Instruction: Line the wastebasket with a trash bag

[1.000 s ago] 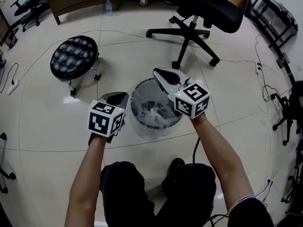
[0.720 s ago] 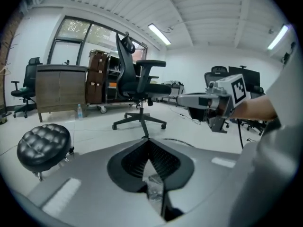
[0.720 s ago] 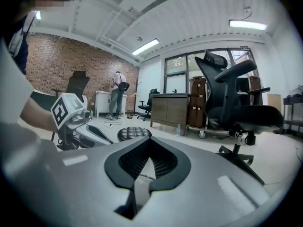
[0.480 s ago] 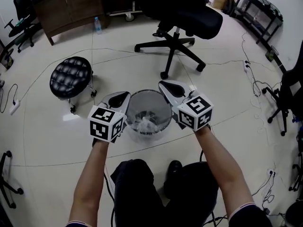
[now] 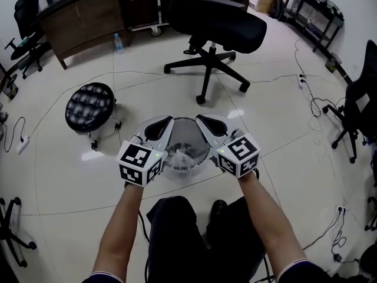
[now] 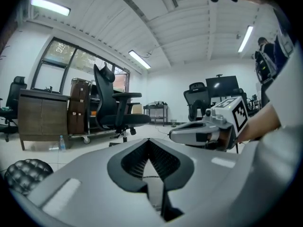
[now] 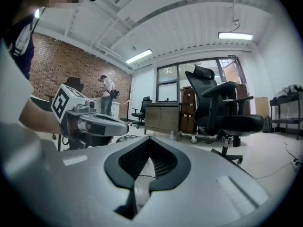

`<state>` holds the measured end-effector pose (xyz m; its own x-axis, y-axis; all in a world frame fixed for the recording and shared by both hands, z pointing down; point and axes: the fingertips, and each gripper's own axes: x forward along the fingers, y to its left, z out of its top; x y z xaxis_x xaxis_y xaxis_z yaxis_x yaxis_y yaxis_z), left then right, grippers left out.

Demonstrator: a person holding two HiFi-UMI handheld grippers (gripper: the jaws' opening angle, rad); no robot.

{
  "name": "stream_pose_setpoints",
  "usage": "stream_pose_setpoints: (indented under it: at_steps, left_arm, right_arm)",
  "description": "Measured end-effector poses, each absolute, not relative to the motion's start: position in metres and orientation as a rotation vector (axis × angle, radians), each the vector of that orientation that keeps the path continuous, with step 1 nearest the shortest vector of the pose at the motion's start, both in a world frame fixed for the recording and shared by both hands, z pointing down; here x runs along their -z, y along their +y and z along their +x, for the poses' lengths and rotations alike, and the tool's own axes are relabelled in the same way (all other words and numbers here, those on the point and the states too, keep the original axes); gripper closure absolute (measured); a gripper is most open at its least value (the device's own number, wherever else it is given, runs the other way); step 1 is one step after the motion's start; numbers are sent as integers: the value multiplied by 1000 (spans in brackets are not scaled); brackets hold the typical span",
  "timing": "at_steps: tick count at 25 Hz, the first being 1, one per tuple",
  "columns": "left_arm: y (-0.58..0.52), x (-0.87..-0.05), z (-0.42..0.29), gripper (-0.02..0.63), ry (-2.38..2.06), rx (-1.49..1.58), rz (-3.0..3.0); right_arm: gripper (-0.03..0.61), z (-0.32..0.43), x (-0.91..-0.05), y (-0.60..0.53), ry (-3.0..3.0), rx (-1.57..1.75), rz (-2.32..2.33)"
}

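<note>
The wire-mesh wastebasket (image 5: pixel 198 135) stands on the floor in front of the person's feet. A clear trash bag (image 5: pixel 184 158) lies crumpled inside it. In the head view my left gripper (image 5: pixel 165 122) hangs over the basket's left rim and my right gripper (image 5: pixel 203 121) over its right rim, both pointing away from the person. Each is shut, with nothing seen between the jaws. The left gripper view shows shut jaws (image 6: pixel 149 143) and the right gripper (image 6: pixel 199 131) beside them. The right gripper view shows shut jaws (image 7: pixel 149 141) and the left gripper (image 7: pixel 94 124) alongside.
A black office chair (image 5: pixel 215 25) stands beyond the basket, and a black tufted stool (image 5: pixel 89 106) to its left. A wooden cabinet (image 5: pixel 76 16) and a water bottle (image 5: pixel 119 43) are at the back left. Thin cables (image 5: pixel 277 78) cross the floor. A shelf rack (image 5: pixel 312 7) stands at the far right.
Both grippers have risen from beside the basket to above its rim and drawn closer together. Their jaws stayed shut. The bag still lies inside the basket.
</note>
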<state>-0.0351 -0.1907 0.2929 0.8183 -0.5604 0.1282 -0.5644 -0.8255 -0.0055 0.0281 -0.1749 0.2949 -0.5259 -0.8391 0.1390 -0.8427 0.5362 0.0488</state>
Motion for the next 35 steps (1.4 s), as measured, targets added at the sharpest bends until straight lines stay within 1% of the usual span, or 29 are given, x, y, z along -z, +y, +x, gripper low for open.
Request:
stream_pose_setpoints:
  at_steps: [6,35]
  left_arm:
    - [-190,-285,-30,601,-910,-159,2983]
    - [-186,-284,-25,601,-902,-119,2987]
  right_arm:
    - [578,14,-289,-172,-2662,8,1403]
    - [578,16,-280,-172,-2690,47,1427]
